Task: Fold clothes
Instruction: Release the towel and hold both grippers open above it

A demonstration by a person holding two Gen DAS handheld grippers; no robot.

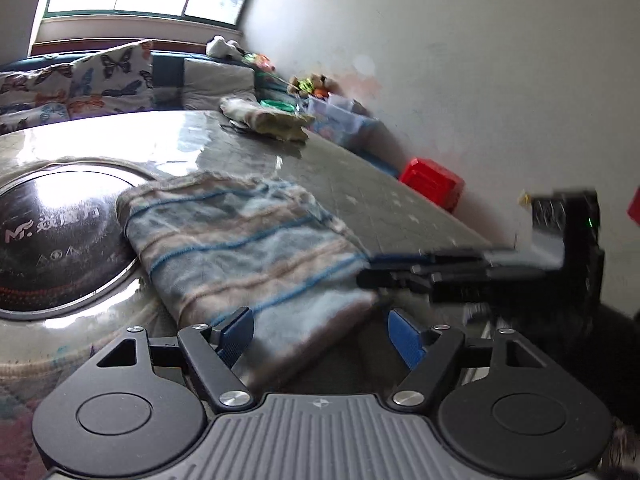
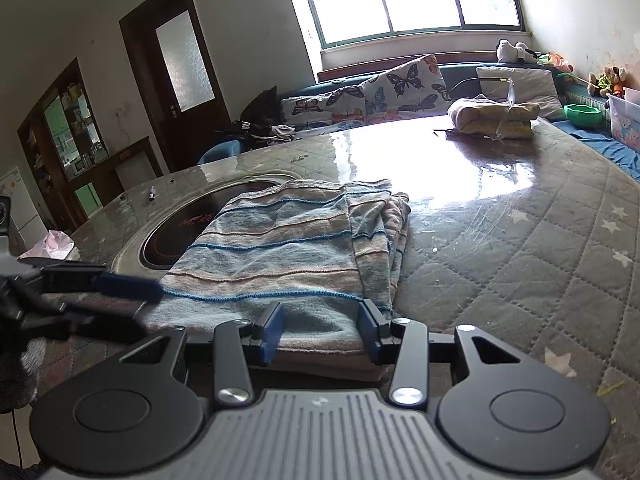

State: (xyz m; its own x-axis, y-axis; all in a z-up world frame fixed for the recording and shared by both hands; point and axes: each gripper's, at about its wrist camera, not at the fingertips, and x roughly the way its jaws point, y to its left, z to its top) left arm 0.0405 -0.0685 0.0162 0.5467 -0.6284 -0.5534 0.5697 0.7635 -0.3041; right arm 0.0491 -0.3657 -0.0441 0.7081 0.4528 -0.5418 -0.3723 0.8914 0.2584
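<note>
One folded striped garment point(image 2: 288, 248) on table point(image 2: 520, 232), one second folded bundle point(image 2: 492, 118) behind, two tongs, left tongs point(image 1: 320, 334) and right tongs point(image 2: 320, 330), both released.

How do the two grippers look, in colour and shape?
Both look alike. The left gripper and the right gripper each have two blue textured pads on black linkage arms with silver pivot screws, two round black discs, and a grey ribbed body between the discs. No cables or sleeves show.
</note>
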